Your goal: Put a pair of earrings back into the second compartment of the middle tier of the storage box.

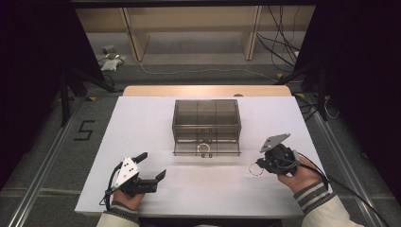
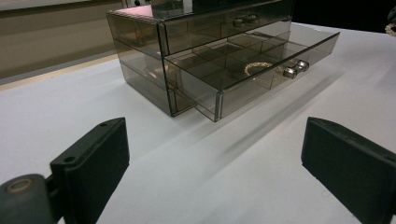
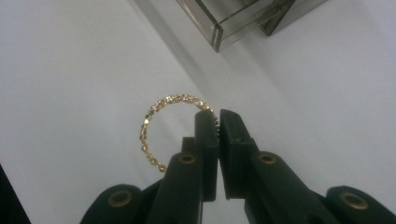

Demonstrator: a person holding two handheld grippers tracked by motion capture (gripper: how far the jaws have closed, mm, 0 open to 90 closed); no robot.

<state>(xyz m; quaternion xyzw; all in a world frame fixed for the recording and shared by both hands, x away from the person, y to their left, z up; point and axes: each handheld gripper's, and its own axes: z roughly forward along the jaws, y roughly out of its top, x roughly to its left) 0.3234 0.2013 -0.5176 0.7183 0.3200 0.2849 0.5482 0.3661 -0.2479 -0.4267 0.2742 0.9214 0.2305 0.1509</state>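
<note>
A smoky clear drawer box [image 1: 206,113] stands mid-table, its lower drawer [image 1: 206,147] pulled out toward me. A gold bracelet [image 1: 204,148] lies in that drawer, also seen as the bracelet [image 2: 257,67] behind the drawer's two knobs [image 2: 295,69]. My right gripper [image 1: 259,164] is shut on a second gold bracelet [image 1: 256,169], pinching its rim just above the table, right of the drawer; the right gripper view shows the jaws [image 3: 218,122] closed on the ring [image 3: 152,123]. My left gripper [image 1: 152,165] stands open and empty, front left of the box, jaws wide in its own view [image 2: 215,140].
The white table top [image 1: 142,123] has bare room on both sides of the box. A corner of the open drawer [image 3: 233,25] lies just ahead of the right gripper. Beyond the table are floor, cables and wooden shelving [image 1: 189,28].
</note>
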